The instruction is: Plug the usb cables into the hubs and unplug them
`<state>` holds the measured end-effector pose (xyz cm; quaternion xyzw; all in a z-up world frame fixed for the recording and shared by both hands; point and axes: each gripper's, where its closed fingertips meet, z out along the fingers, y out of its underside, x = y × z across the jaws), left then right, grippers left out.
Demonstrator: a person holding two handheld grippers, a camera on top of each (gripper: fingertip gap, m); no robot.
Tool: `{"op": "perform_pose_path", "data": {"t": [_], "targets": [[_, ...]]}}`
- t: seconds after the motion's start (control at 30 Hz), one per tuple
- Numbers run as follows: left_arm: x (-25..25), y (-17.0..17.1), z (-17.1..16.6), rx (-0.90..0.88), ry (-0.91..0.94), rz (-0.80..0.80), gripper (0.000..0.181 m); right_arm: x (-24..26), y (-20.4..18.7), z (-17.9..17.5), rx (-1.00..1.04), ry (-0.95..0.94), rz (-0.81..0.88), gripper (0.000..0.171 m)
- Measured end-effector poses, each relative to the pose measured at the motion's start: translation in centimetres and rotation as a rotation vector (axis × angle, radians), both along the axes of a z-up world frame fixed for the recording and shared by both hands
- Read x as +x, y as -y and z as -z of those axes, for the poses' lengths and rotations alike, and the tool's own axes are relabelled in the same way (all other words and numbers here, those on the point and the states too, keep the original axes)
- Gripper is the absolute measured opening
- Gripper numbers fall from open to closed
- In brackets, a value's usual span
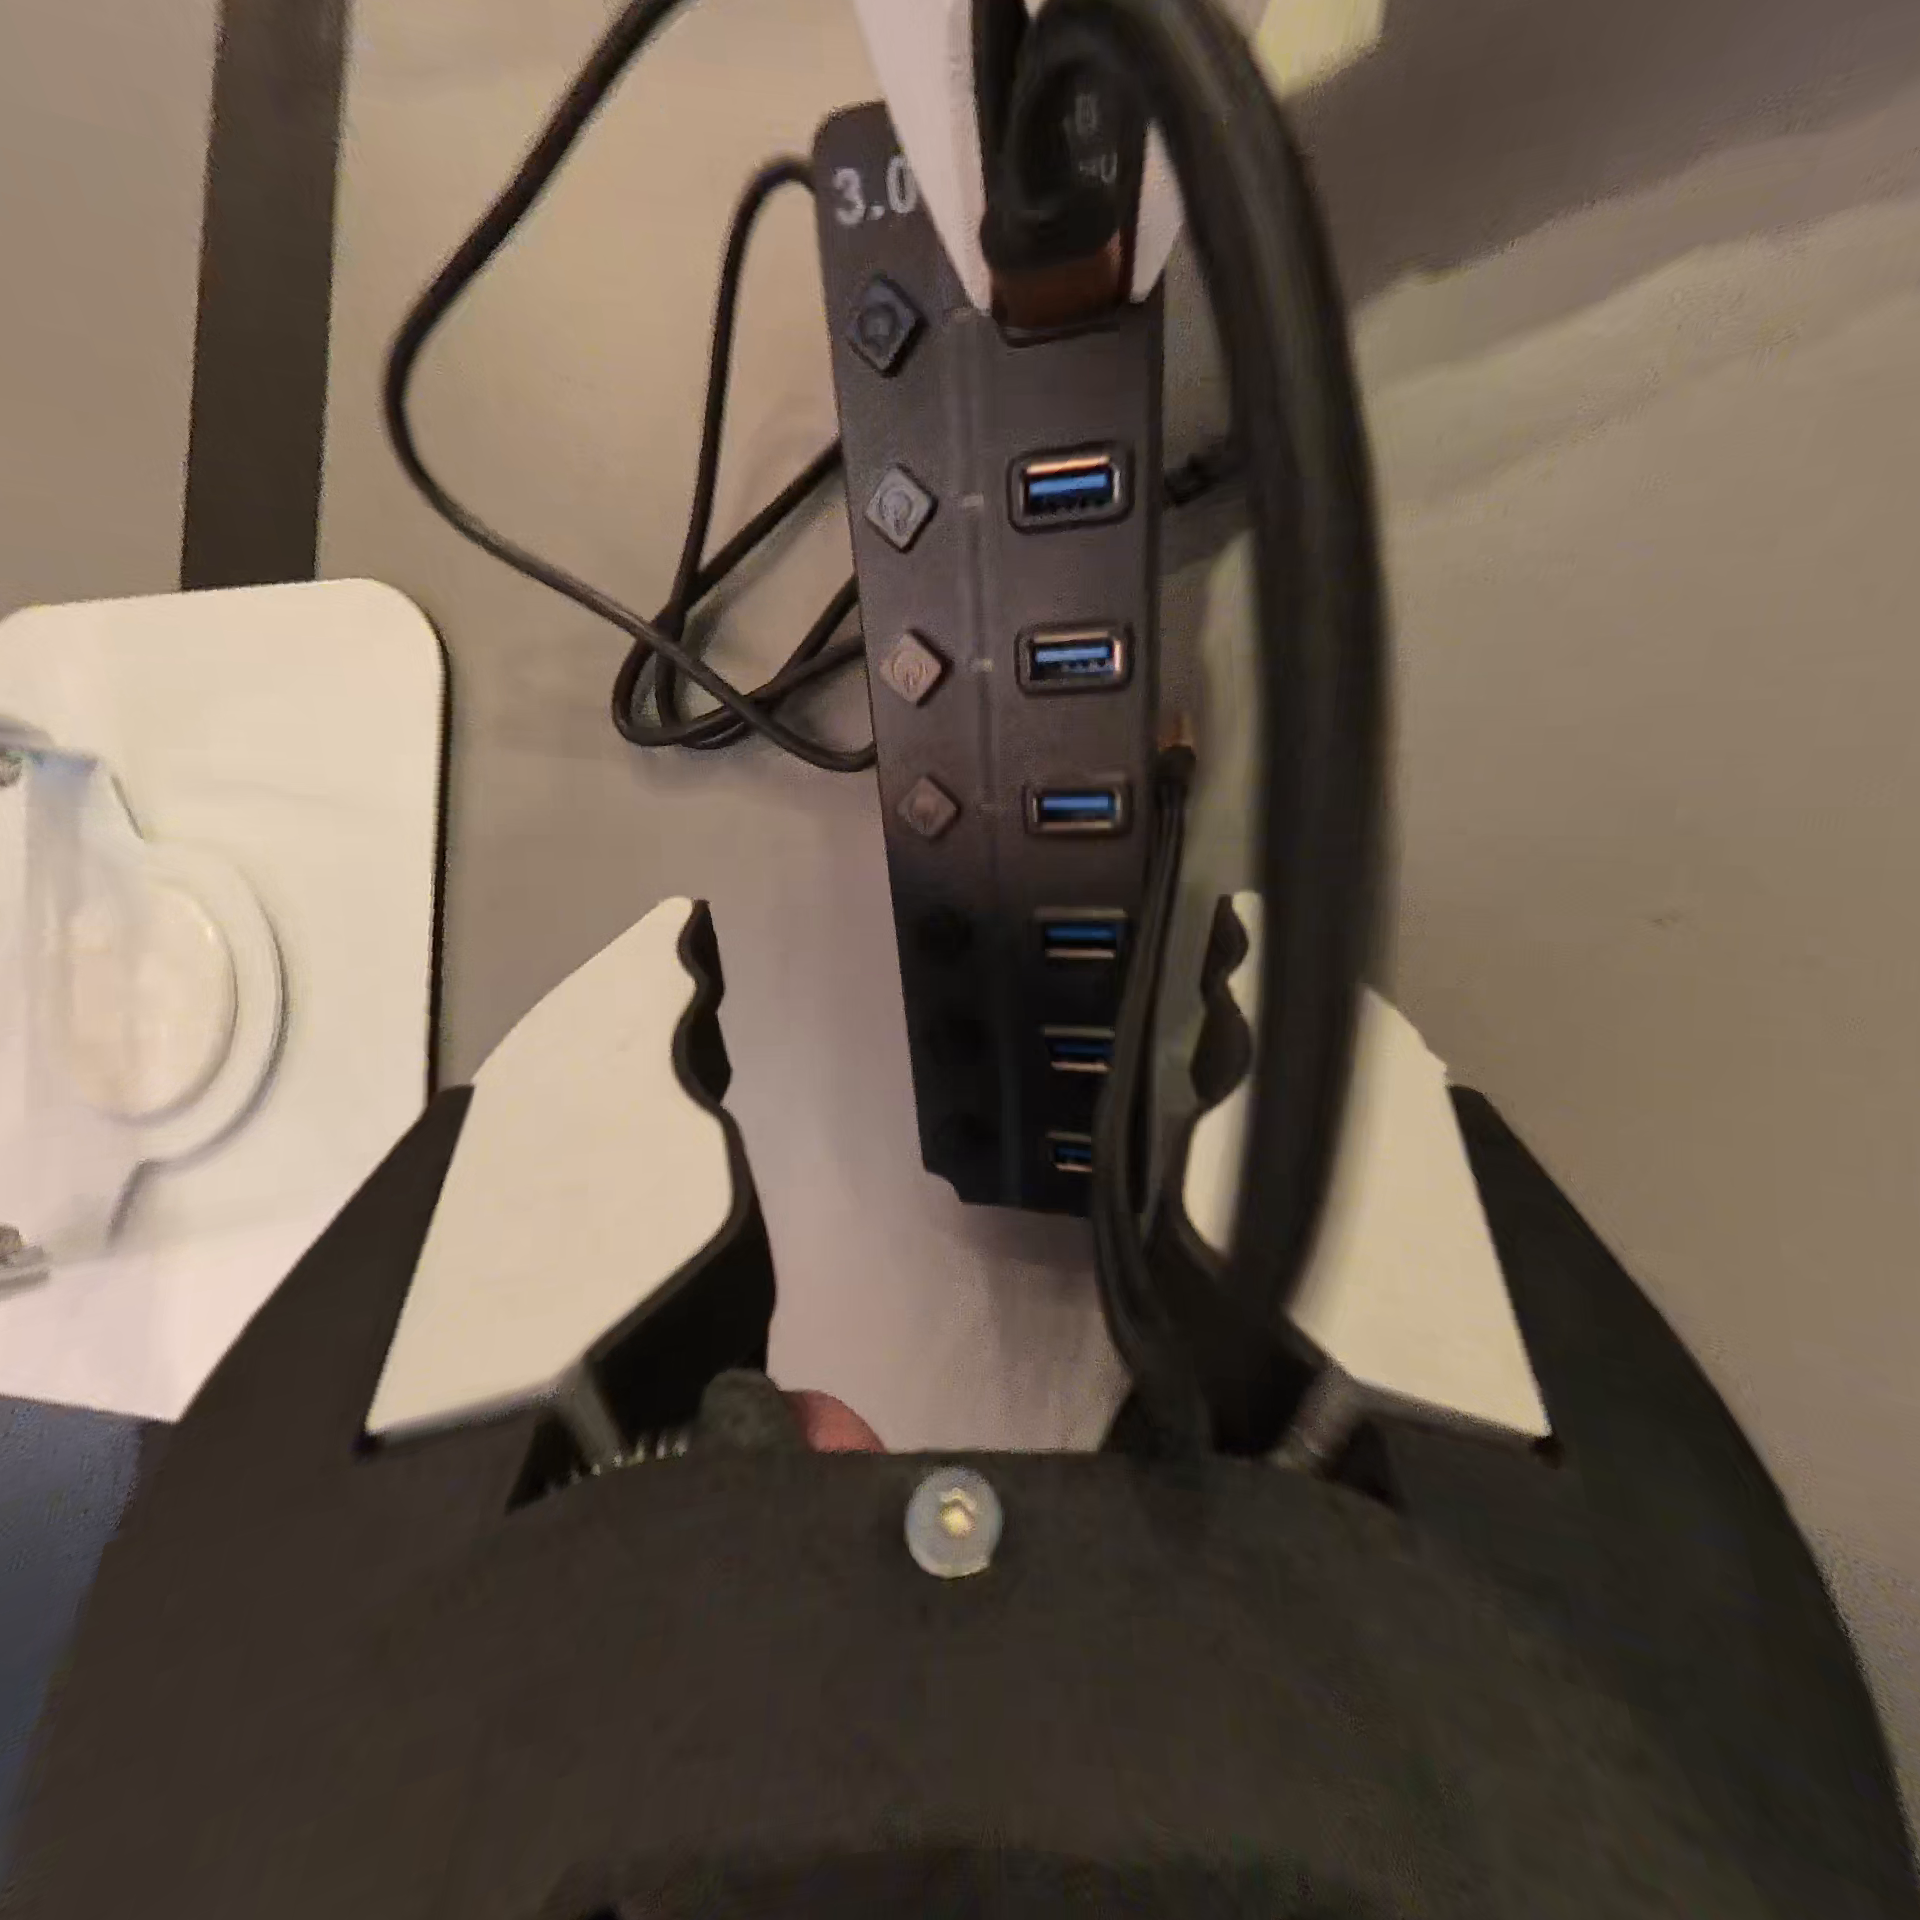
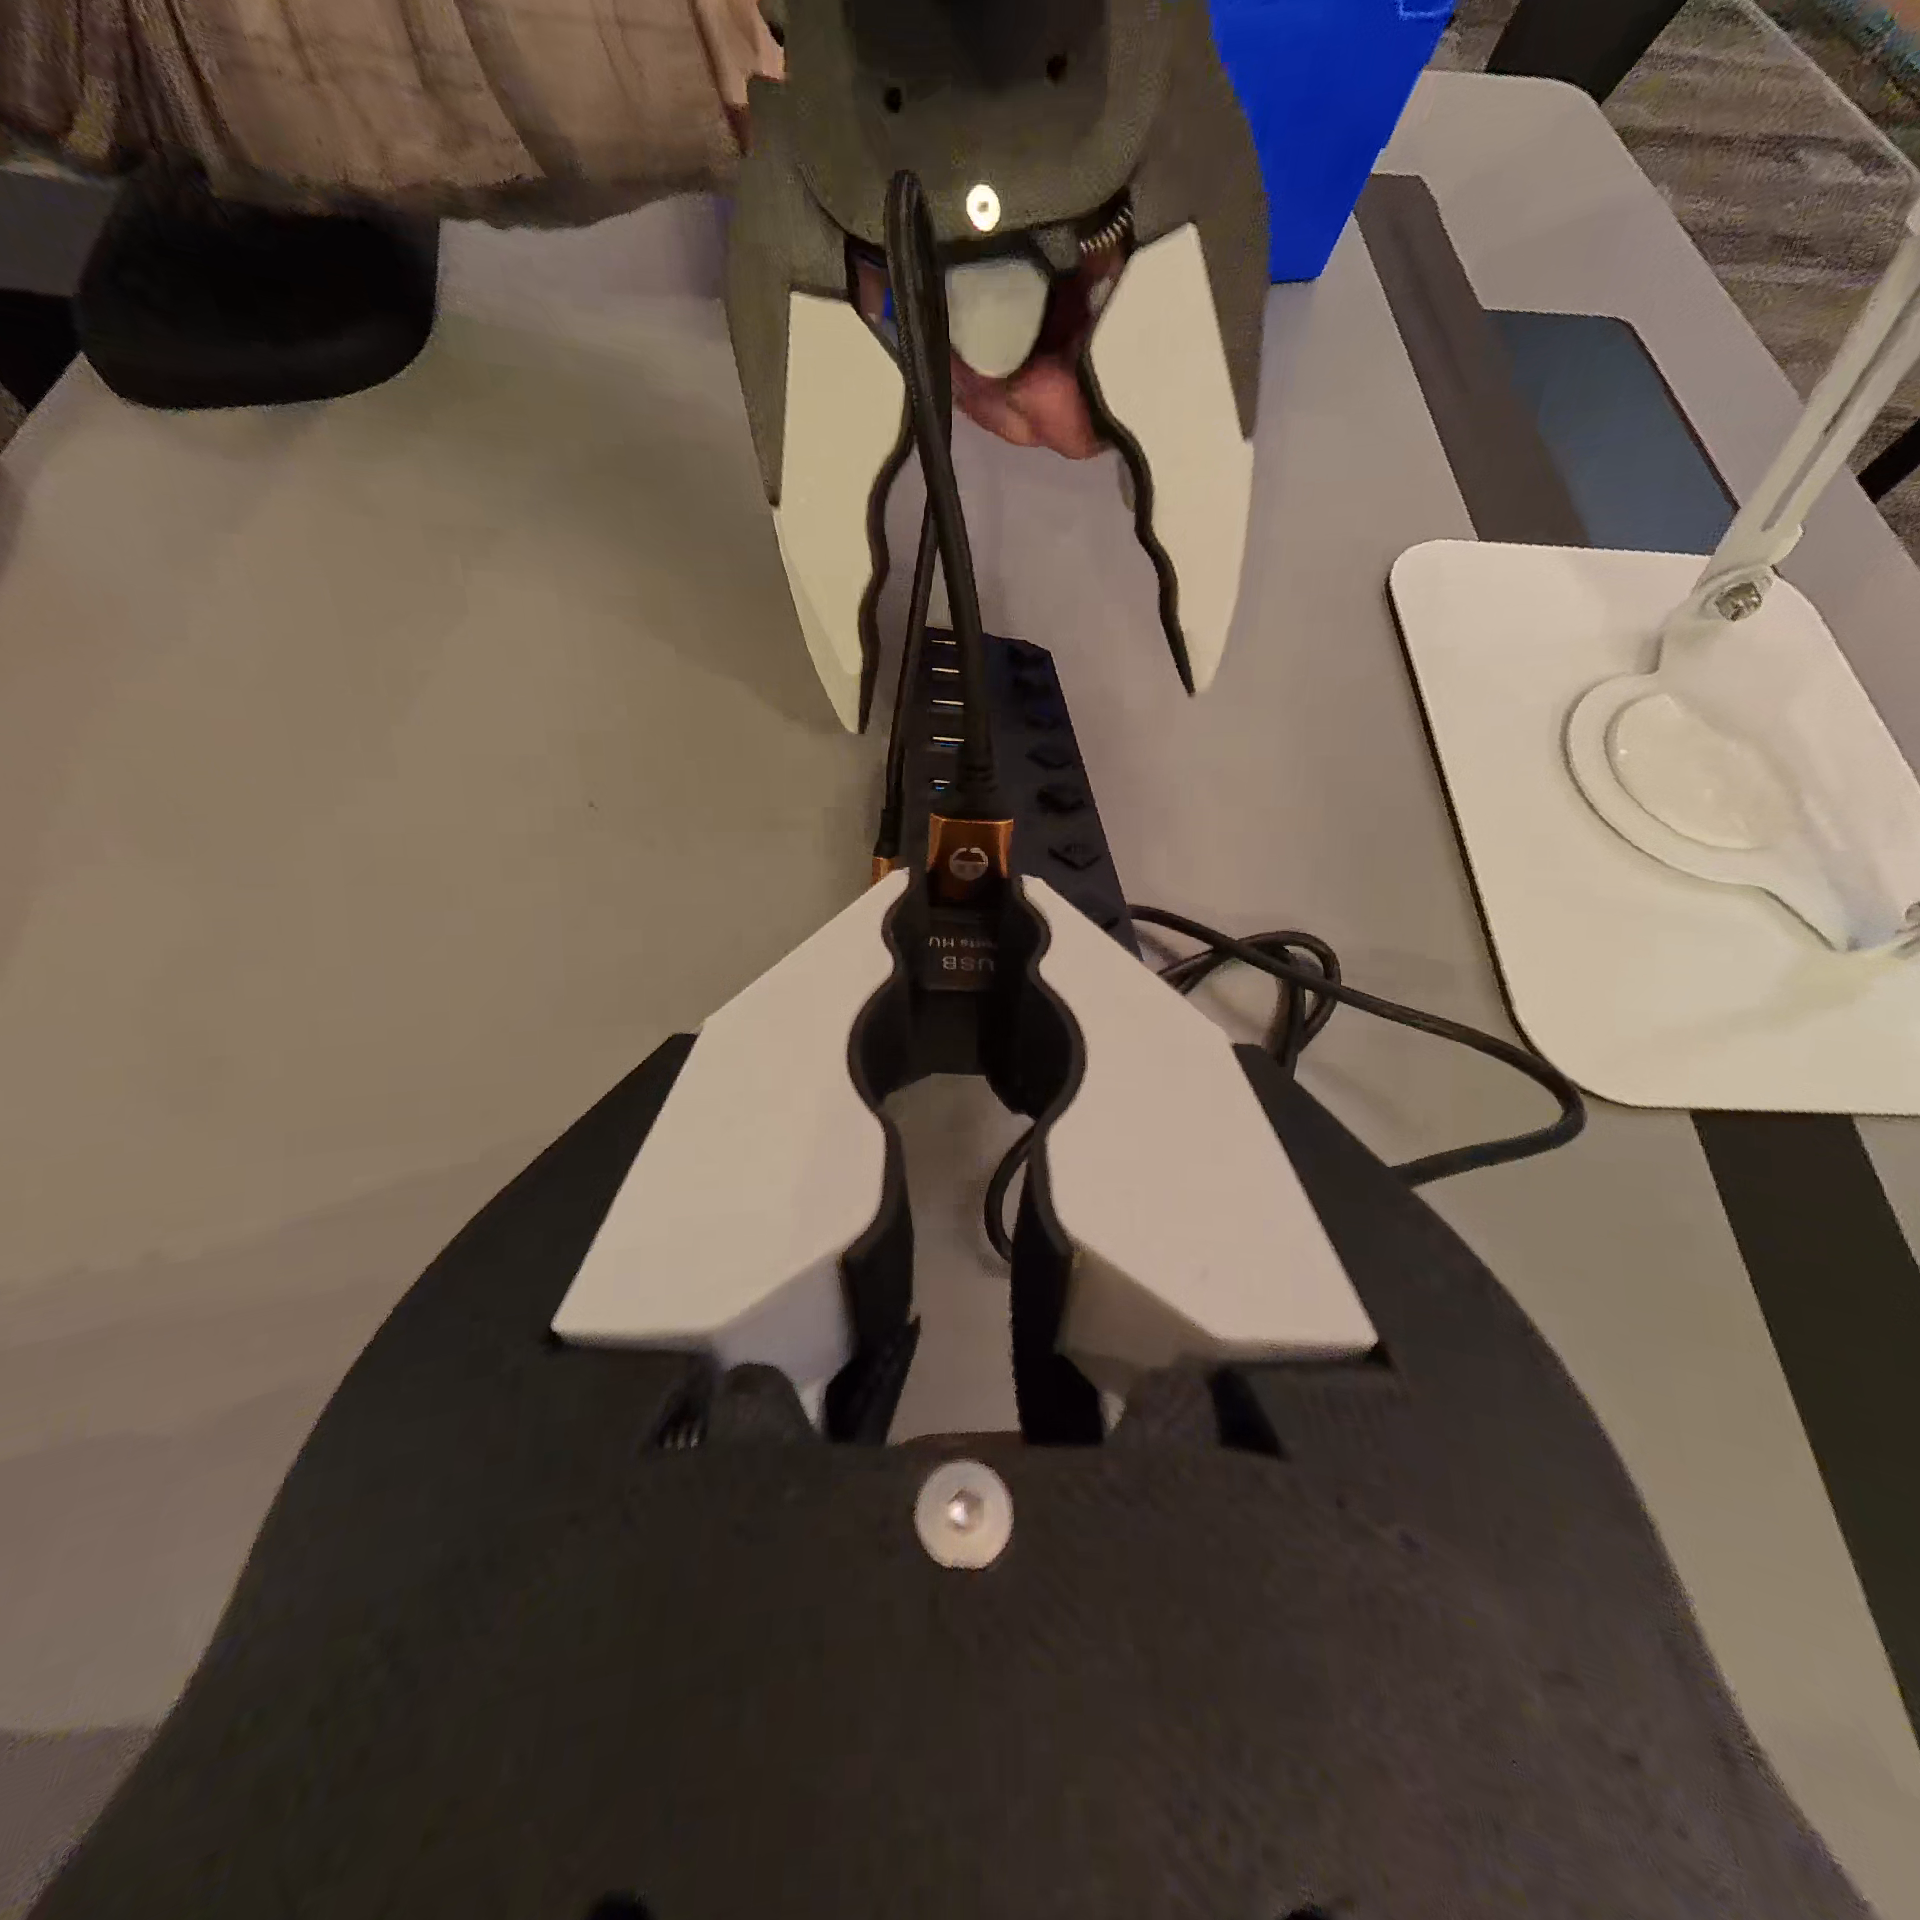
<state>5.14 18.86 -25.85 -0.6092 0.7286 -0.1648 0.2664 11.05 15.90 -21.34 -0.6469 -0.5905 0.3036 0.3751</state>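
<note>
A long black USB hub (image 1: 935, 582) with several blue ports lies on the grey table (image 1: 1610, 831); it also shows in the right wrist view (image 2: 1049, 790). My right gripper (image 2: 964, 894) is shut on a USB plug (image 2: 968, 847) with a copper collar, held upright at the hub's end port (image 1: 1049, 301). Whether it is seated I cannot tell. The plug's thick black cable (image 1: 1309, 727) loops back through my left gripper (image 1: 966, 914). That gripper is open and empty, hovering over the hub's other end, as the right wrist view (image 2: 1023, 707) also shows. A second thin cable with a copper tip (image 1: 1179, 732) lies beside the hub.
The hub's own thin black cord (image 1: 675, 623) lies looped on the table beside it. A white stand base (image 2: 1662, 831) sits to one side. A blue bin (image 2: 1320, 125) and a black round object (image 2: 249, 301) stand at the far edge. The gap from one gripper's tips to the other's is roughly 8 cm. To the white stand base (image 2: 1662, 831): left tips about 15 cm, right tips about 25 cm.
</note>
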Motion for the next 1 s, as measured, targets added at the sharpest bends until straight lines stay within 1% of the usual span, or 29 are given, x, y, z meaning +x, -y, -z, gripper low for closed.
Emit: {"op": "perform_pose_path", "data": {"t": [0.03, 0.13, 0.17, 0.23, 0.27, 0.3, 0.33, 0.4, 0.43, 0.5, 0.53, 0.6, 0.63, 0.67, 0.7, 0.73, 0.77, 0.8, 0.83, 0.87, 0.93, 0.97, 1.0], "targets": [[0.3, 0.2, 0.2, -0.003, -0.038, 0.029, 0.088, -0.2, 0.1, -0.1, 0.008, 0.012, -0.004, 0.010], [0.3, 0.5, 0.1, 0.013, -0.125, 0.127, 0.080, -0.5, 0.4, -0.7, 0.024, 0.035, -0.008, 0.010], [0.1, 0.5, -0.3, -0.007, -0.128, 0.140, 0.078, -0.4, 0.4, -0.8, 0.026, 0.035, -0.005, 0.010], [-1.3, 0.7, -1.4, -0.109, -0.162, 0.164, 0.071, -0.3, 0.3, -0.9, 0.030, 0.033, -0.001, 0.010], [-1.7, 0.2, -2.4, -0.126, -0.146, 0.159, 0.070, -0.2, 0.3, -0.9, 0.032, 0.033, -0.001, 0.010], [-1.9, -1.1, -3.6, -0.105, -0.118, 0.127, 0.061, -0.2, 0.2, -0.9, 0.033, 0.033, -0.001, 0.010], [-2.3, -2.2, -4.5, -0.097, -0.108, 0.100, 0.057, -0.2, 0.2, -1.0, 0.035, 0.033, -0.002, 0.010], [-2.1, -4.9, -5.9, -0.031, -0.060, 0.032, 0.056, -0.4, 0.3, -1.0, 0.038, 0.034, -0.005, 0.010], [-1.7, -5.0, -5.7, -0.032, -0.054, 0.042, 0.061, -0.5, 0.3, -1.0, 0.039, 0.036, -0.007, 0.010], [-0.4, -6.2, -4.5, 0.073, -0.048, 0.041, 0.068, -0.6, 0.3, -1.0, 0.039, 0.037, -0.008, 0.011], [0.1, -6.5, -3.7, 0.076, -0.045, 0.044, 0.064, -0.6, 0.4, -0.9, 0.037, 0.036, -0.009, 0.010], [0.5, -7.9, -2.6, 0.064, -0.033, -0.005, 0.059, -0.6, 0.4, -0.7, 0.034, 0.037, -0.006, 0.010], [0.7, -7.4, -2.0, 0.006, -0.029, 0.002, 0.062, -0.6, 0.3, -0.7, 0.034, 0.039, -0.003, 0.010], [0.8, -6.5, -1.3, -0.046, -0.042, 0.019, 0.069, -0.6, 0.3, -0.7, 0.035, 0.039, -0.001, 0.010], [1.0, -5.2, -0.9, -0.072, -0.053, 0.053, 0.072, -0.6, 0.2, -0.7, 0.033, 0.039, 0.001, 0.010], [1.2, -4.1, -0.8, -0.077, -0.054, 0.078, 0.060, -0.5, 0.3, -0.6, 0.027, 0.038, -0.004, 0.010], [1.5, -3.2, -0.8, -0.066, -0.050, 0.094, 0.061, -0.6, 0.5, -0.6, 0.017, 0.032, -0.016, 0.011], [1.6, -2.5, -1.0, -0.055, -0.042, 0.112, 0.067, -0.6, 0.5, -0.7, 0.014, 0.020, -0.019, 0.010], [1.5, -2.0, -1.2, -0.063, -0.030, 0.130, 0.081, -0.5, 0.2, -0.8, 0.021, 0.012, -0.009, 0.008], [1.5, -2.1, -1.9, -0.089, 0.006, 0.110, 0.088, -0.5, 0.0, -1.0, 0.028, 0.004, 0.001, 0.000], [1.5, -2.1, -3.3, -0.158, 0.090, 0.079, 0.090, -0.6, 0.2, -1.4, 0.019, -0.026, -0.008, 0.000], [1.5, -1.6, -3.3, -0.159, 0.098, 0.085, 0.090, -0.6, 0.3, -1.1, 0.022, -0.003, -0.005, 0.000], [1.5, -0.5, -2.7, -0.179, 0.076, 0.108, 0.092, -0.5, 0.2, -0.6, 0.029, 0.031, -0.001, 0.000]]}}
